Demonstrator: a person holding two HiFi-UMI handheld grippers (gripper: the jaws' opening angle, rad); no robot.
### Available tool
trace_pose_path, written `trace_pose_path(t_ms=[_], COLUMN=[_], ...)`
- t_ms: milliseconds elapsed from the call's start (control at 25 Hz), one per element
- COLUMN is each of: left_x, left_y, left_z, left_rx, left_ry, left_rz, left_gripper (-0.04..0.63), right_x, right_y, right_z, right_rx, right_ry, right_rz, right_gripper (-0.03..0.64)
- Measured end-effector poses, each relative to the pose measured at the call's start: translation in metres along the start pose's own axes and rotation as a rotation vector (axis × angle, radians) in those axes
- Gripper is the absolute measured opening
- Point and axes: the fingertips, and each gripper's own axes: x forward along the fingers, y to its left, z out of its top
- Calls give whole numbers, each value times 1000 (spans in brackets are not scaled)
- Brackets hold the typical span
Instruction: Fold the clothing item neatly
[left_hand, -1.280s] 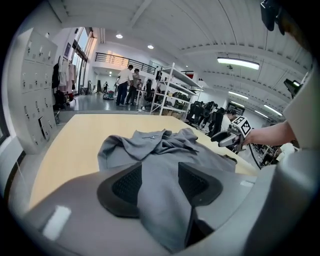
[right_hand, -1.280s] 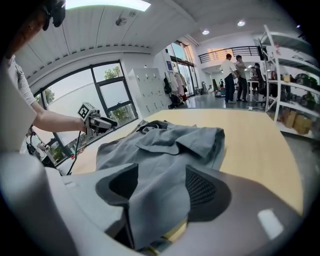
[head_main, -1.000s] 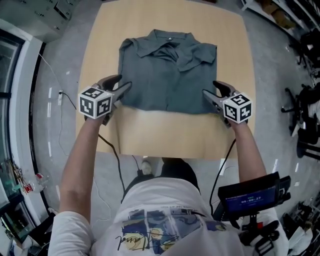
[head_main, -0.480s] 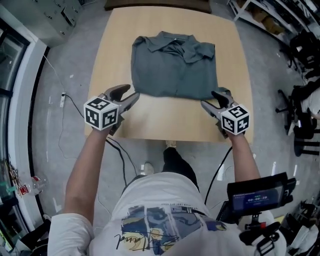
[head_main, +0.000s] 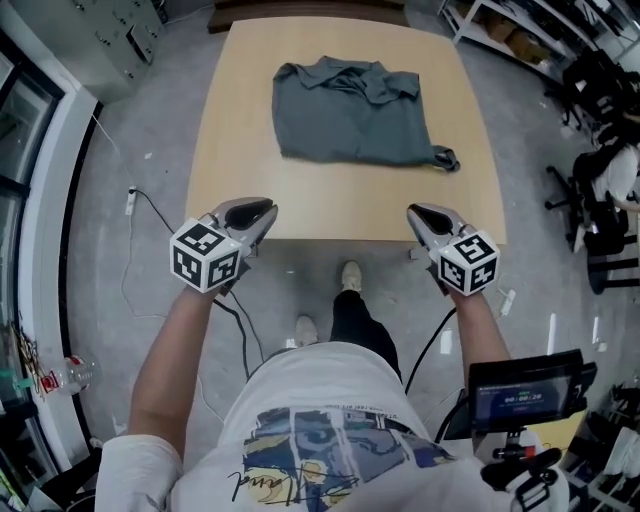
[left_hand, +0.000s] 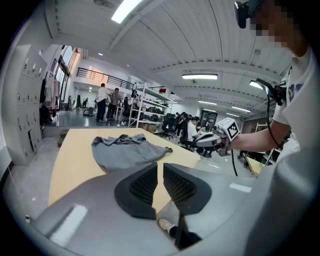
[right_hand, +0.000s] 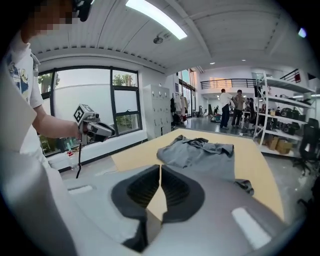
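Now: shirt (head_main: 352, 112) folded on far half of table (head_main: 300, 215), sleeve end (head_main: 445, 158) poking out right. Left gripper (head_main: 252, 212) and right gripper (head_main: 424, 216) hover off near edge, jaws just closed, pads together, nothing between. Reads as hands parked clear, fold likely done.

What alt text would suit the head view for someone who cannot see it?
A folded grey-green shirt lies on the far part of a wooden table, one corner sticking out at its right. Seen from above, a person holds the left gripper and right gripper at the near edge, both empty, jaws just closed together.
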Motion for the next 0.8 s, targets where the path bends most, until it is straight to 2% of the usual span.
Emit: trace_pose_path(t_ms=[120,440,800], left_x=[-16,-39,-40], left_y=[-23,-86,-157], left_z=[-4,-5,-9], left_rx=[3,-12,2], left_ry=[-23,-47,-44], left_rz=[-16,-65,-111], left_gripper=[6,6,6], right_x=[-16,-49,-89], right_y=[28,77,117], right_z=[-4,-8,-12], right_rx=[10,34,-16], right_ry=[-3,-14,-7], right_rz=[7,32,88], right_gripper=[3,3,3])
